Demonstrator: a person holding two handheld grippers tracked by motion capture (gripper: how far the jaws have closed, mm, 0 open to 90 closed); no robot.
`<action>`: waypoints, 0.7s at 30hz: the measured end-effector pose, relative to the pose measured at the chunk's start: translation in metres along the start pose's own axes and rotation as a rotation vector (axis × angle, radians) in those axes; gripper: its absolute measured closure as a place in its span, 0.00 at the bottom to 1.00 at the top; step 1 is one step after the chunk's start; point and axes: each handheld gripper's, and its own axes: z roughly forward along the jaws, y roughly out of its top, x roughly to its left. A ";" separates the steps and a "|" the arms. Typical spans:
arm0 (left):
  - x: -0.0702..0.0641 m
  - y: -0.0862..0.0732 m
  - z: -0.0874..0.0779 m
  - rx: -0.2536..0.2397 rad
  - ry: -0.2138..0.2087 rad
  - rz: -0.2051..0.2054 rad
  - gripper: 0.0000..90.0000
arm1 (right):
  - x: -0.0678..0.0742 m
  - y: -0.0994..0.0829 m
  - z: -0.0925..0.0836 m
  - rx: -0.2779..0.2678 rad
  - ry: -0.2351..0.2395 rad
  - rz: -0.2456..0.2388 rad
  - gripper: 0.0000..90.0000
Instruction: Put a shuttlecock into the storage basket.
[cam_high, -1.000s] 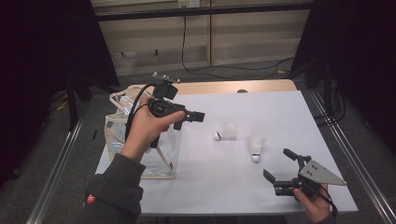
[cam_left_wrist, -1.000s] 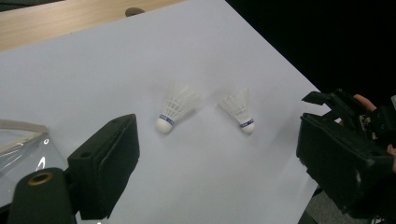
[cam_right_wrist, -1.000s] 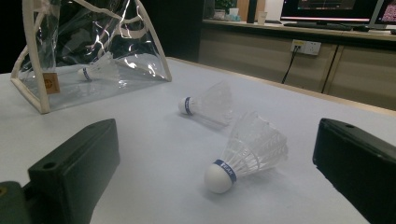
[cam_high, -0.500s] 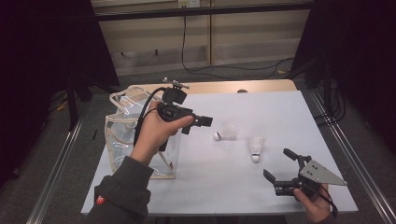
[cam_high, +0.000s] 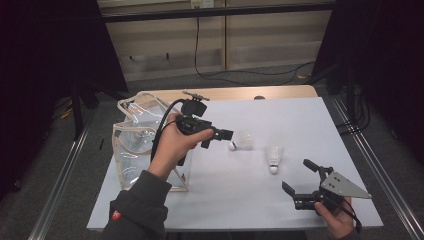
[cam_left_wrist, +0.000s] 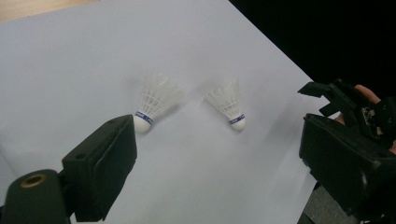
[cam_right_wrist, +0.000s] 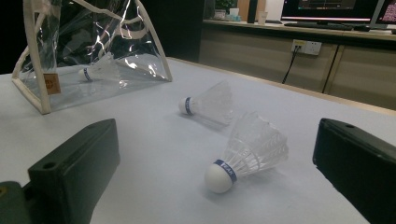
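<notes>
- Your white surface (cam_high: 300, 120) carries a clear bag (cam_high: 131, 131) at its left edge, one shuttlecock lying inside it (cam_right_wrist: 95, 71)
- Your left gripper (cam_high: 220, 136) hovers jaws wide and empty, just beside the nearer shuttlecock (cam_high: 242, 141)
- Your right gripper (cam_high: 300, 179) rests wide and empty near the second shuttlecock (cam_high: 273, 157)

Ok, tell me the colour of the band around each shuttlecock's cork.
Blue, on the shuttlecock; clearest in the right gripper view.
</notes>
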 end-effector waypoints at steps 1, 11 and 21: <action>0.000 0.000 0.001 0.002 -0.001 0.003 0.12 | 0.000 0.000 0.000 0.000 -0.001 -0.001 0.00; -0.003 -0.005 0.013 0.006 0.011 0.015 0.11 | 0.000 0.000 0.000 0.000 -0.001 0.001 0.00; -0.002 -0.010 0.025 0.017 0.011 0.019 0.10 | 0.000 0.000 0.000 0.000 0.000 0.000 0.00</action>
